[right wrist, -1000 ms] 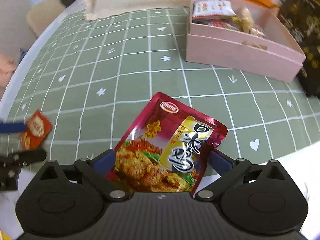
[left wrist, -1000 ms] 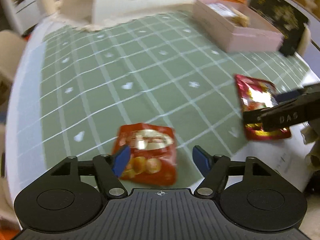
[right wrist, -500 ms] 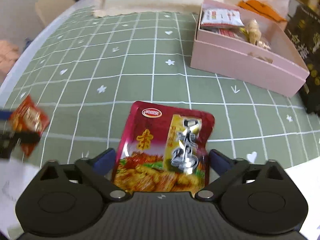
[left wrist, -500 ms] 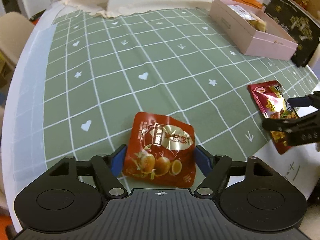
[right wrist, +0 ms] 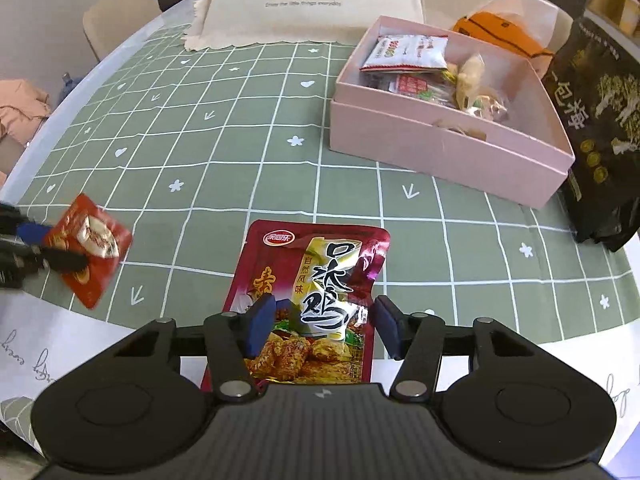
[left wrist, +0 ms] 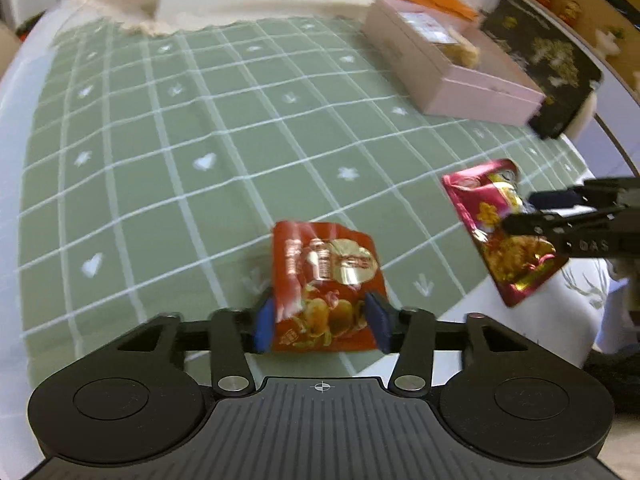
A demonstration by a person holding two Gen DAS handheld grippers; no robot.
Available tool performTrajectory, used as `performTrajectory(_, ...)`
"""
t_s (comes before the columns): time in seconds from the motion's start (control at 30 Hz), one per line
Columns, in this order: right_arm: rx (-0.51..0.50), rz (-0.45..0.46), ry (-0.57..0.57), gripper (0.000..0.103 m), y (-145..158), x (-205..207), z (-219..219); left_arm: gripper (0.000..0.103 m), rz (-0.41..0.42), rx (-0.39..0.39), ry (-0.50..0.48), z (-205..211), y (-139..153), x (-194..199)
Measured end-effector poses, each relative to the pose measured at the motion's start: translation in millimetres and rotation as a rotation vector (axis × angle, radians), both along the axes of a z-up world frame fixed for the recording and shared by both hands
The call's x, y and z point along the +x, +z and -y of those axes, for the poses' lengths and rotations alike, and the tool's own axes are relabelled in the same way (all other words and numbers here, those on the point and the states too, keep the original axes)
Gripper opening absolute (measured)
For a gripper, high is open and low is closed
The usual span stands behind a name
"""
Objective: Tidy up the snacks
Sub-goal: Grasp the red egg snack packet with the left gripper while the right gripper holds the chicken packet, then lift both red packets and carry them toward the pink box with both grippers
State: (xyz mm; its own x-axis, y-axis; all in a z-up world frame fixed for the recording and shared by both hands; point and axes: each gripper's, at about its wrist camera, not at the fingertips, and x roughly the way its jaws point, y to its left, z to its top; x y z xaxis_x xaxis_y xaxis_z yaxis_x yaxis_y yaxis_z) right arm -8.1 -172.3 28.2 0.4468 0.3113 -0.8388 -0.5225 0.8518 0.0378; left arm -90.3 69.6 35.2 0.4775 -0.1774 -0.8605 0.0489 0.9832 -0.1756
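Left wrist: jaws pinching orange-red snack packet (left wrist: 326,292), right jaws pinching maroon snack packet (right wrist: 310,300)

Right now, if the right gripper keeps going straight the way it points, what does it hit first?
Judging by its wrist view, open green tablecloth lies ahead of the right gripper and its magenta packet; the pink box sits right of that line.

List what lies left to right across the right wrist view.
Left gripper with red packet → maroon packet in right gripper → pink box → black bag.
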Motion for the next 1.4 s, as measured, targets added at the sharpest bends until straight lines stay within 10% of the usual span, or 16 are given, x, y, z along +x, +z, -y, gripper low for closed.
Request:
performTrajectory(0.2, 0.039, -0.076, -0.051, 0.078, -11, 11, -3, 0.09, 0.02, 0.046, -0.079, 24, -5, 7)
performTrajectory(0.37, 0.02, -0.013, -0.129, 0.091, -17, 11, -24, 0.069, 0.04, 0.134, -0.046, 32, -5, 0)
performTrajectory(0.7, -0.012, 0.054, -0.005, 0.05, 5, -13, -23, 0.031, 0.079, -0.022, 0.069, 3, 12, -4)
performTrajectory(1.03, 0.105, 0.095, 0.103, 0.034, 64, -42, -34, 0.027, 0.07, -0.066, -0.011, 22, 9, 2)
performTrajectory(1.13, 0.112, 0.046, 0.174, 0.022, 60, -50, -51, 0.028, 0.066, -0.087, 0.002, 18, 7, 1)
performTrajectory(1.4, 0.268, -0.194, 0.094, 0.028, 31, -16, -36, 0.028, 0.071, -0.091, 0.036, 9, 7, -1)
